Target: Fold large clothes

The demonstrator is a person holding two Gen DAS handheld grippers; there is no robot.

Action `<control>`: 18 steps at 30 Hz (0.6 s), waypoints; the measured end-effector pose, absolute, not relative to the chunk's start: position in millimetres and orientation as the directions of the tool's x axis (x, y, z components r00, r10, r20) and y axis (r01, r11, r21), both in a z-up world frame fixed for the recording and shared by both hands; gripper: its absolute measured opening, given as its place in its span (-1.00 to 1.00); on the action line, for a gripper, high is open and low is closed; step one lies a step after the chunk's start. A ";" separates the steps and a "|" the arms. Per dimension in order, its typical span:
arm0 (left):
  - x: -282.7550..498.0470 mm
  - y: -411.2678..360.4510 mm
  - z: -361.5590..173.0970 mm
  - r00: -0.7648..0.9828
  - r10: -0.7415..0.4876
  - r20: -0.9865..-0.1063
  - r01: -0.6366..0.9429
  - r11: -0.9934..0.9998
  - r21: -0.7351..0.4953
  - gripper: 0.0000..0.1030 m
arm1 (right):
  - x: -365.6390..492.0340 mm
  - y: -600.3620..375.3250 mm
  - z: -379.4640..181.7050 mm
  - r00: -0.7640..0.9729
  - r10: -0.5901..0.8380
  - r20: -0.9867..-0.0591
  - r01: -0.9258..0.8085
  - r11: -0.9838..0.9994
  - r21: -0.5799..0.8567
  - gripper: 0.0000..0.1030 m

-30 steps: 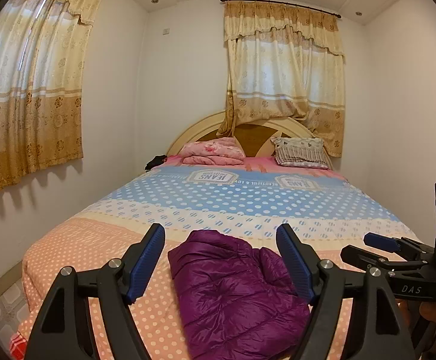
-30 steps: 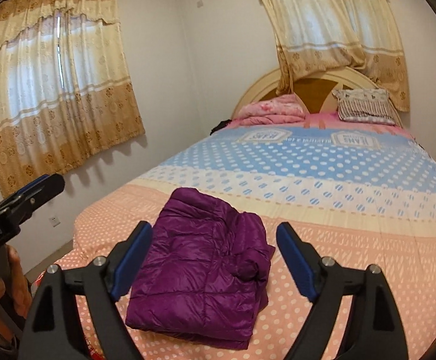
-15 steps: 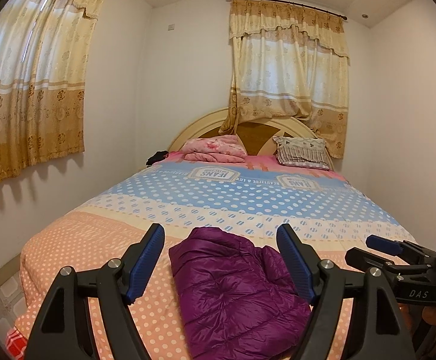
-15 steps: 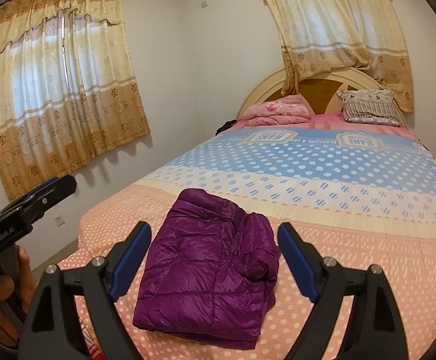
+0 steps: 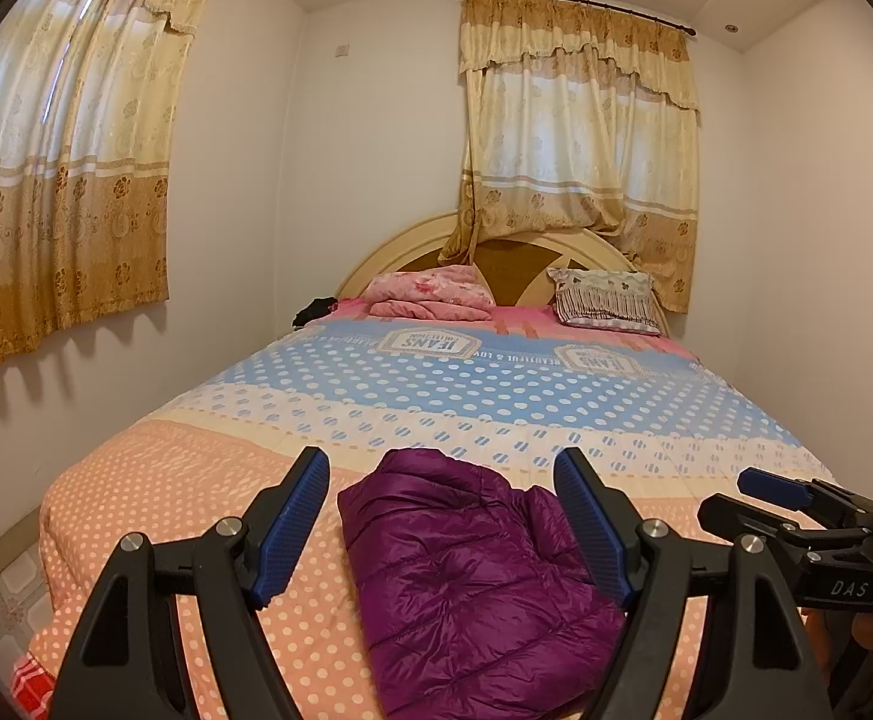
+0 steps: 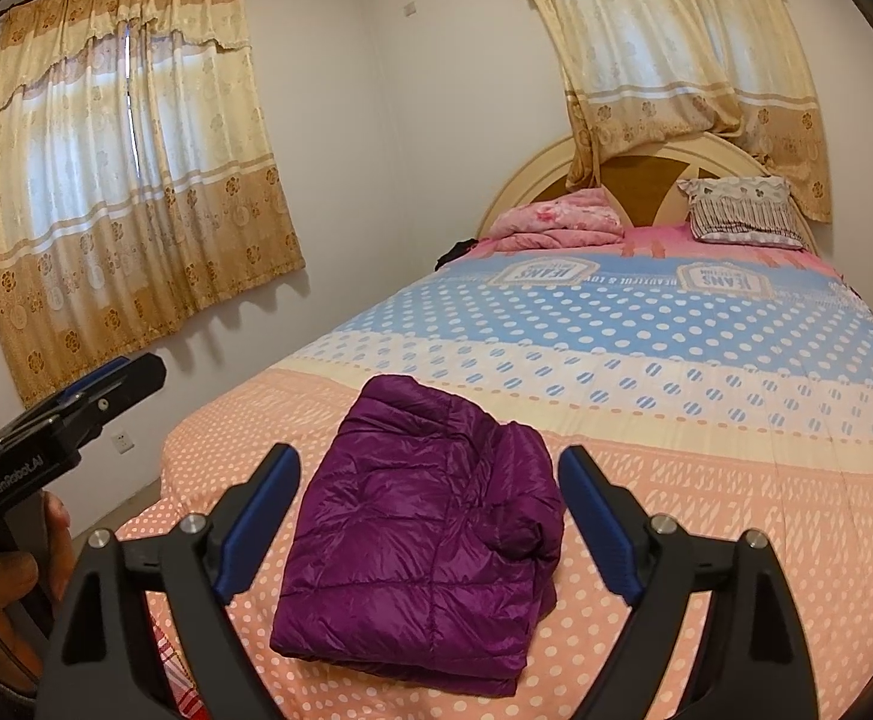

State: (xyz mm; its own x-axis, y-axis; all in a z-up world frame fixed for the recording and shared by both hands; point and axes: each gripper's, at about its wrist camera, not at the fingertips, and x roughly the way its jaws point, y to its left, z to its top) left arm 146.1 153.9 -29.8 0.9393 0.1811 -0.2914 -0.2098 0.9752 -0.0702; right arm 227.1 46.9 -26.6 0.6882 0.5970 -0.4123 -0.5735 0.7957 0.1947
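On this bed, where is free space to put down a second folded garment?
The blue dotted band of the bedspread, between the purple jacket and the pillows, is bare. The orange area right of the jacket is also free. It is crowded at the headboard: a pink folded blanket, a striped pillow.

Both wrist views look from the bed's (image 5: 196,480) foot toward the headboard (image 5: 418,240). Both share the nearby jacket (image 6: 424,540) (seen between each camera's own fingers).
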 end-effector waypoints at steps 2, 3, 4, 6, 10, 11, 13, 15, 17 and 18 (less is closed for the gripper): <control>146.5 152.9 -30.5 0.938 0.182 -0.294 -0.211 0.975 -0.070 0.51 | 227.3 46.9 -26.7 0.690 0.595 -0.412 -0.572 0.797 0.194 0.75; 146.6 152.4 -30.7 0.938 0.181 -0.294 -0.210 0.975 -0.070 0.51 | 227.3 47.2 -26.7 0.691 0.594 -0.413 -0.570 0.798 0.194 0.75; 146.7 152.1 -30.9 0.938 0.181 -0.296 -0.210 0.975 -0.069 0.51 | 227.6 46.4 -27.4 0.689 0.596 -0.413 -0.571 0.797 0.196 0.75; 147.0 151.7 -30.7 0.937 0.182 -0.297 -0.211 0.975 -0.067 0.51 | 227.0 46.2 -28.3 0.688 0.596 -0.413 -0.571 0.796 0.198 0.75; 147.2 151.4 -31.9 0.936 0.184 -0.301 -0.213 0.975 -0.067 0.51 | 226.9 45.7 -29.3 0.686 0.596 -0.416 -0.571 0.796 0.199 0.75; 147.1 151.4 -32.3 0.936 0.184 -0.302 -0.213 0.975 -0.068 0.51 | 227.0 45.4 -29.6 0.686 0.596 -0.416 -0.571 0.796 0.199 0.75; 147.4 152.2 -32.0 0.935 0.184 -0.302 -0.214 0.975 -0.068 0.51 | 227.5 45.0 -29.9 0.686 0.597 -0.416 -0.571 0.796 0.200 0.75; 147.3 152.6 -32.3 0.935 0.188 -0.302 -0.218 0.974 -0.068 0.51 | 227.4 44.8 -30.0 0.686 0.597 -0.416 -0.571 0.796 0.201 0.75; 147.0 152.8 -33.0 0.932 0.197 -0.303 -0.227 0.971 -0.069 0.51 | 227.1 45.2 -30.1 0.685 0.598 -0.416 -0.572 0.795 0.201 0.75; 146.8 153.1 -33.1 0.930 0.206 -0.303 -0.237 0.969 -0.068 0.51 | 227.7 45.2 -30.0 0.686 0.596 -0.417 -0.571 0.797 0.199 0.75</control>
State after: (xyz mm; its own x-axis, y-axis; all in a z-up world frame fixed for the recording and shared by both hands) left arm 146.8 153.1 -33.1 0.9304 0.2061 -0.3030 -0.2367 0.9692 -0.0678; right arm 227.7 45.2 -30.0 0.6864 0.5960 -0.4168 -0.5709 0.7966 0.1989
